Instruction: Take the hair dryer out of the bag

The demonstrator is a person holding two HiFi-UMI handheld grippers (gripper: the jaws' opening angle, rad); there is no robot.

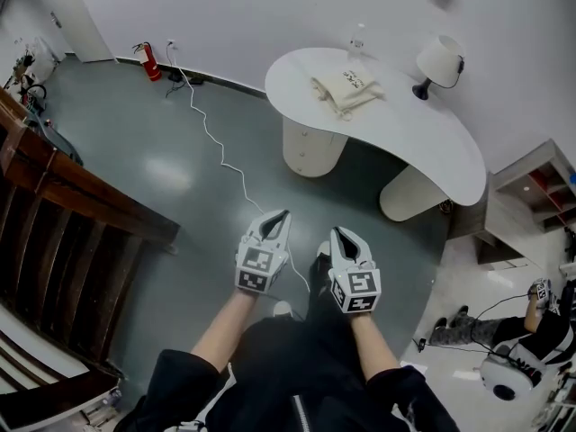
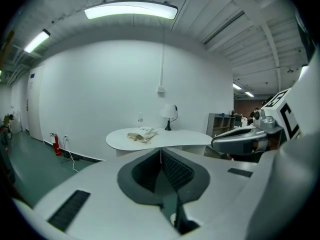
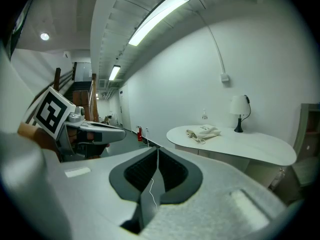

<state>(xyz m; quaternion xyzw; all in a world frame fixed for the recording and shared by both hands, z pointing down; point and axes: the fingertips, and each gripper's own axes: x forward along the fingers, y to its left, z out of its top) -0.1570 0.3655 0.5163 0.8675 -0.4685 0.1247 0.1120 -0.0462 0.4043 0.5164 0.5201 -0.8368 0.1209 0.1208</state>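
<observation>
- The left gripper (image 1: 285,213) is clenched: its own view shows the two ribbed pads pressed together along one seam with nothing between them.
- The right gripper (image 1: 334,230) is clenched too, its pads meeting in a thin line and grasping nothing.
- Both grippers are held side by side, close but apart, out in front of the person and above the grey floor (image 1: 162,174). Their tips aim toward the white tabletop (image 1: 423,138), which stands well away from them.
- The bag (image 1: 349,85), a pale cloth one with dark print, lies flat and a little crumpled on the tabletop, at the end away from the lamp (image 1: 439,61).
- In the head view the bag's longer side runs across the tabletop from the wall side toward the near edge, and its handles trail off that near end.
- No hair dryer shows in any view, so which way it points cannot be told.
- A small clear bottle (image 1: 356,41) stands just behind the bag, near the wall.
- A white cable (image 1: 216,142) runs over the floor from the wall, where a red fire extinguisher (image 1: 149,61) stands.
- A dark wooden railing (image 1: 54,205) fills the left of the head view.
</observation>
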